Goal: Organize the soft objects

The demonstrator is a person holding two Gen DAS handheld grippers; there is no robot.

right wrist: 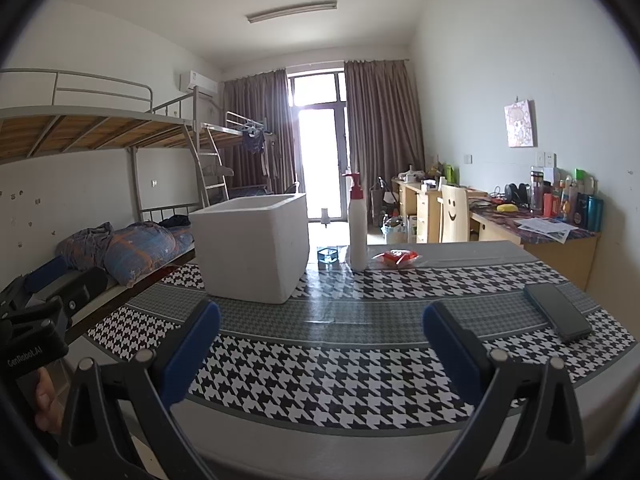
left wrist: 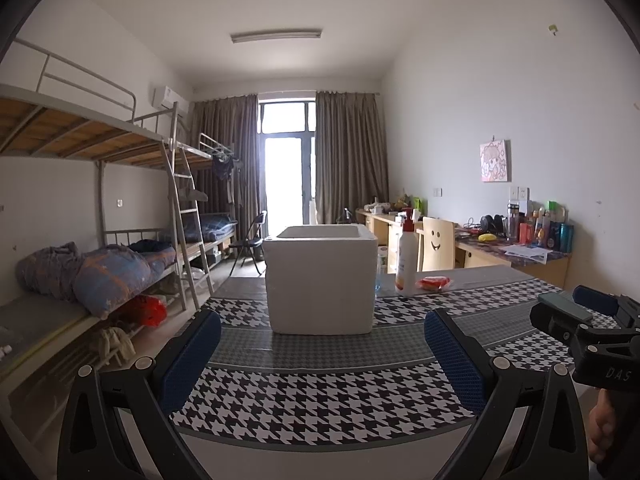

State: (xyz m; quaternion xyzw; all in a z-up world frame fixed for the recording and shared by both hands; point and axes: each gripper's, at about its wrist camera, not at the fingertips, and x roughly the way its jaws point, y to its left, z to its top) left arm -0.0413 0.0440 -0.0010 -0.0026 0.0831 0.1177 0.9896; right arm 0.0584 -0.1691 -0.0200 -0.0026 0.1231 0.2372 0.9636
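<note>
Houndstooth-patterned tablecloth (right wrist: 320, 376) fills the lower frame; left gripper (left wrist: 320, 356) and right gripper (right wrist: 320, 352) gape wide, empty. Soft red plastic-wrapped packet (right wrist: 396, 258) lies centre-right beside tall white red-capped pump bottle (right wrist: 358, 232), which a careless reach might topple; open white foam box (right wrist: 252, 248) stands centre-left.
</note>
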